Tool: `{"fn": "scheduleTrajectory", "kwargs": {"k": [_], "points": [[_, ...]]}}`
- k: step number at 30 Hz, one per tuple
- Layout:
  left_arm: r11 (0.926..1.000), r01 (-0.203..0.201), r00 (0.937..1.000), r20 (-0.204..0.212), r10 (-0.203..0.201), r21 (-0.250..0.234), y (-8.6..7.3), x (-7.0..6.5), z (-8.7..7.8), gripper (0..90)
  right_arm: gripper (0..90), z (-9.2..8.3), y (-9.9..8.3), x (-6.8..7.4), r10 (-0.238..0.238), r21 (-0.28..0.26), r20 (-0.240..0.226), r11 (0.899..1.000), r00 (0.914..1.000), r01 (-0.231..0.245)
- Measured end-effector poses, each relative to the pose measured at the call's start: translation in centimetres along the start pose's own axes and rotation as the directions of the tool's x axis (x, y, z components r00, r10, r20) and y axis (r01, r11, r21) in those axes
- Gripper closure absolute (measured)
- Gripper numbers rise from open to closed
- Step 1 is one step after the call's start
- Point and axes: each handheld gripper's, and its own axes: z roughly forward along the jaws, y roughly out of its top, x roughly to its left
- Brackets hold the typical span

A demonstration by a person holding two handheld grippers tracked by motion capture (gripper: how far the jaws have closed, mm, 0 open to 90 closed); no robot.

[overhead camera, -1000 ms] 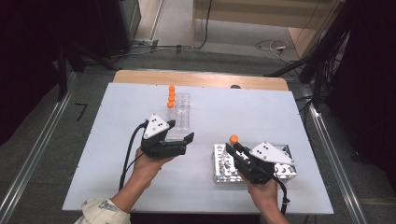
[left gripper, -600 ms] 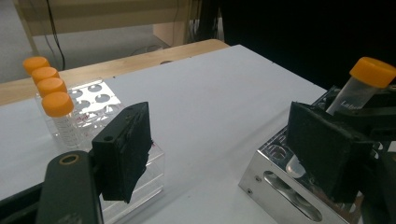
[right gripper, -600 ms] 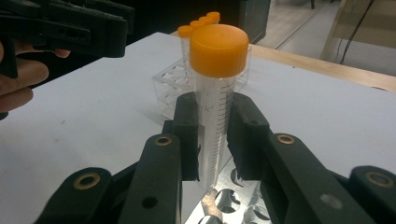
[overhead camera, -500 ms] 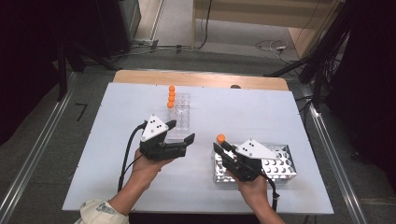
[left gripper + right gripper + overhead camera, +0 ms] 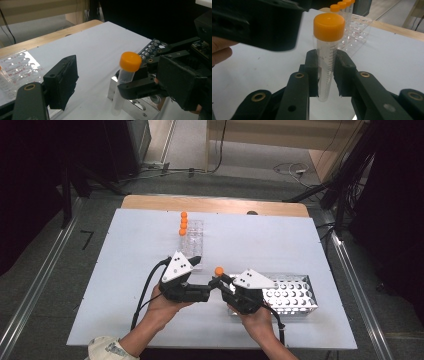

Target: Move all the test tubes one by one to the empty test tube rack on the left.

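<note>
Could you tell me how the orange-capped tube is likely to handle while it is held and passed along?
The tube looks like clear, empty plastic, so probably light and stiff. Its smooth round wall may slip or twist between the right gripper pads, which clamp it mid-body. Tall and narrow, it would likely tip or roll if set down outside a rack.

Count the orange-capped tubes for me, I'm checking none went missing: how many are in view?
4. One tube is clamped upright in the right gripper, beside the metal rack. Three stand in a row at the far end of the clear rack. More may be hidden.
</note>
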Motion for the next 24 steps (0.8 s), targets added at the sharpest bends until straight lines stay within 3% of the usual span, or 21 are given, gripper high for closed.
{"fn": "scheduleTrajectory", "kwargs": {"k": [5, 13, 20, 24], "points": [[0.9992, -0.034, 0.9993, -0.014, 0.034, 0.02, -0.3, -0.5, 0.4, 19.0, 72.2, 0.6, 0.0, 0.6, -0.007, 0.012, -0.015, 1.0, 0.9999, 0.007], [0.9986, -0.046, 0.9985, -0.027, 0.047, 0.026, -0.7, -0.7, 0.8, 24.9, 72.2, 1.2, -0.1, 1.1, -0.017, 0.024, -0.025, 1.0, 0.9995, 0.017], [0.9989, -0.043, 0.9985, -0.033, 0.044, 0.017, -0.9, -0.4, 0.7, 42.5, 72.2, 1.2, -0.2, 0.9, -0.017, 0.025, -0.024, 1.0, 0.9996, 0.017], [0.9991, -0.036, 0.9994, -0.002, 0.036, 0.021, -1.1, -0.2, 0.7, 52.5, 72.2, 1.2, -0.2, 1.0, -0.018, 0.028, -0.024, 0.999, 0.9996, 0.018]]}}
